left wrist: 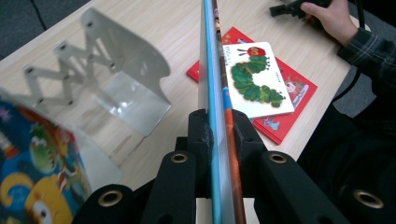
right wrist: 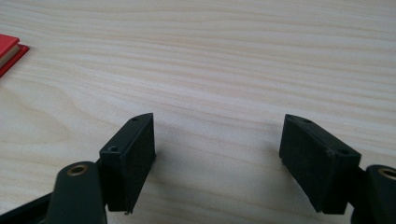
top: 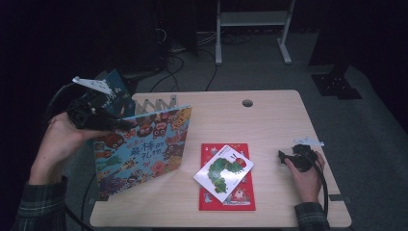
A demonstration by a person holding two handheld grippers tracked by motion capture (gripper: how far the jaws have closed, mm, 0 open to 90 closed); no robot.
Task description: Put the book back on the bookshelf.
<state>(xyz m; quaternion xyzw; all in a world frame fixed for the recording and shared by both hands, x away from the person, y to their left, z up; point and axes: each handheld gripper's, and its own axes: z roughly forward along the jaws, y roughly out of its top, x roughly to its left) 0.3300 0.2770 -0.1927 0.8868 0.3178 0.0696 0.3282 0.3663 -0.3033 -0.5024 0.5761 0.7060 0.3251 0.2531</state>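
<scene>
i've got the left tongs point(left wrist: 219, 135) clamped on the big picture book point(top: 144, 144) at frame left, nearing the rack point(left wrist: 116, 79); right tongs point(right wrist: 219, 158) gape empty, two books point(top: 226, 175) remain.

My table, light wood

My wooden table point(top: 279, 120) carries a red book point(top: 243, 195) lying flat with a caterpillar book point(top: 223, 172) atop it, and a white folding bookstand point(left wrist: 116, 79) standing near the far left corner.
</scene>
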